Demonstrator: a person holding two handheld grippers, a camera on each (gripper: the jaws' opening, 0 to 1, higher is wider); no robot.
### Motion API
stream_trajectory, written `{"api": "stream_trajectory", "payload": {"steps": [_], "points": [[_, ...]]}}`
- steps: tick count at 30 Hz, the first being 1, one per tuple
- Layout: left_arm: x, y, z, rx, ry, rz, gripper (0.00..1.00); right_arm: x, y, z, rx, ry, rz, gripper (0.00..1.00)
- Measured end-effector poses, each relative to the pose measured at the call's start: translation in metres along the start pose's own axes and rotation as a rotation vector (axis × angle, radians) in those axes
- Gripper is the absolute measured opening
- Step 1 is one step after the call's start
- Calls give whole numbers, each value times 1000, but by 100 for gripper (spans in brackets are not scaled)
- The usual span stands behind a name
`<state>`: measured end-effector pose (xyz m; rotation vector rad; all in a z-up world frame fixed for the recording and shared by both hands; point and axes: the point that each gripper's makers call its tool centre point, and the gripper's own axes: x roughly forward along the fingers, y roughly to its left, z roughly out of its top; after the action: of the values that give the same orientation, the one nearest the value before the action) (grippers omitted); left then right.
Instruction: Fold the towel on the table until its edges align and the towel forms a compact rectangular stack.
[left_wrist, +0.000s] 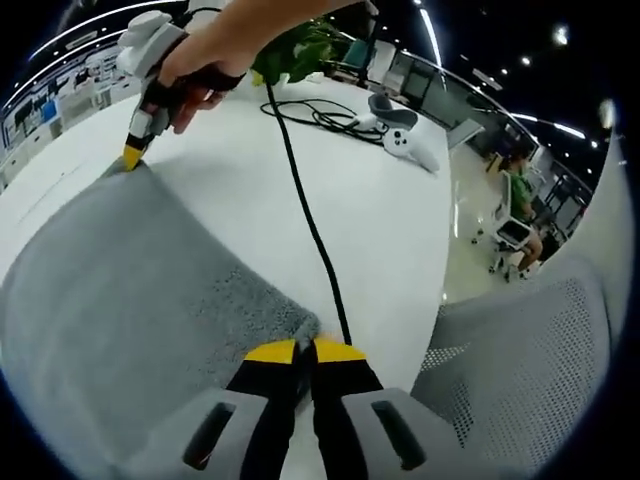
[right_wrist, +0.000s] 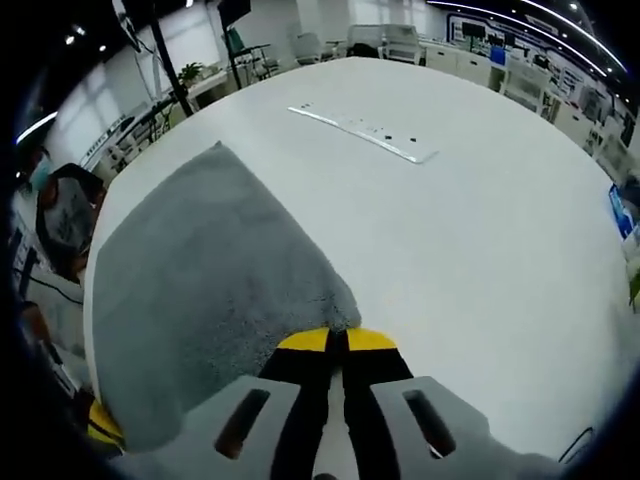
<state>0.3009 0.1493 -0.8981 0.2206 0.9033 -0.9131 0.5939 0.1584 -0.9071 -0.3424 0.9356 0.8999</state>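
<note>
A grey towel (left_wrist: 130, 290) lies spread flat on the white table (left_wrist: 380, 220). In the left gripper view my left gripper (left_wrist: 305, 350) sits at the towel's near corner, its yellow-tipped jaws closed together on the fabric edge. At the far corner a hand holds my right gripper (left_wrist: 132, 158) with its tip down on the cloth. In the right gripper view the towel (right_wrist: 200, 280) stretches away to the left, and my right gripper (right_wrist: 335, 340) is shut on its corner. The left gripper's yellow tip (right_wrist: 100, 425) peeks in at the lower left edge.
A black cable (left_wrist: 305, 215) runs across the table to a white controller (left_wrist: 410, 145) near a green plant (left_wrist: 300, 50). A grey mesh chair (left_wrist: 530, 370) stands by the table edge. A flat metal strip (right_wrist: 360, 130) lies further out on the table.
</note>
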Motion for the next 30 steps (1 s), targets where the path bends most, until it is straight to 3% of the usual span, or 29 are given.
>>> {"api": "stream_trajectory", "payload": {"steps": [10, 20, 30], "points": [[-1, -13, 19, -6, -44, -10, 4, -18, -9, -9, 18, 11, -22, 1], [-10, -10, 43, -38, -115, 5, 4, -37, -16, -3, 41, -17, -49, 1], [-20, 2, 45, -30, -140, 64, 4, -44, -11, 4, 38, -32, -56, 0]]}}
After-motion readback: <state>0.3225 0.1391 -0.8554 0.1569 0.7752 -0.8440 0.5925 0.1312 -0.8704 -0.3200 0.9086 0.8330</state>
